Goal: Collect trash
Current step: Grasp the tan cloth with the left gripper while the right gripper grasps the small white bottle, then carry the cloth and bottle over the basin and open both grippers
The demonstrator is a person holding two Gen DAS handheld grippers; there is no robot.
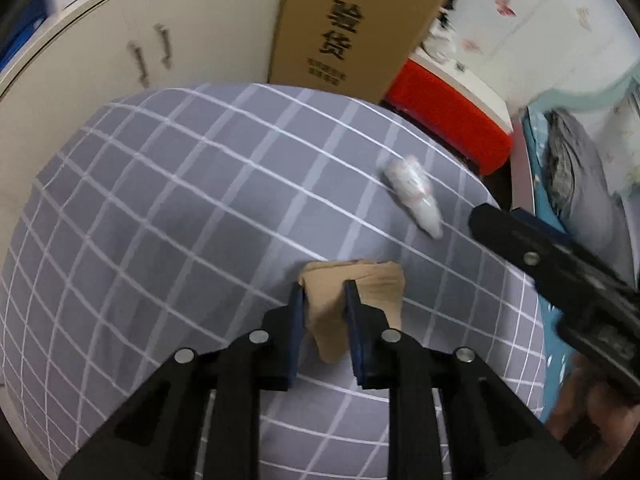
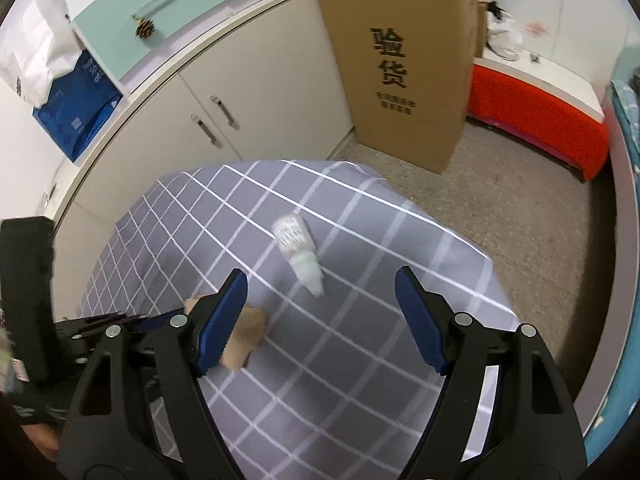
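Grey checked cloth (image 2: pixel 360 360), spread beneath both tongs. Tan crumpled paper (image 1: pixel 352 304), pinched between the narrowly closed jaws of the left gripper (image 1: pixel 325 300). White crushed bottle (image 2: pixel 298 250), lying on the cloth just ahead of the wide-open, empty right gripper (image 2: pixel 320 292).

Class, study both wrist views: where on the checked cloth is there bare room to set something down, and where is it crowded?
Bare: the checked cloth toward the cabinet doors, and the near strip by the right gripper. Crowded: the middle, where the left gripper clamps the brown paper beside the white wrapper.
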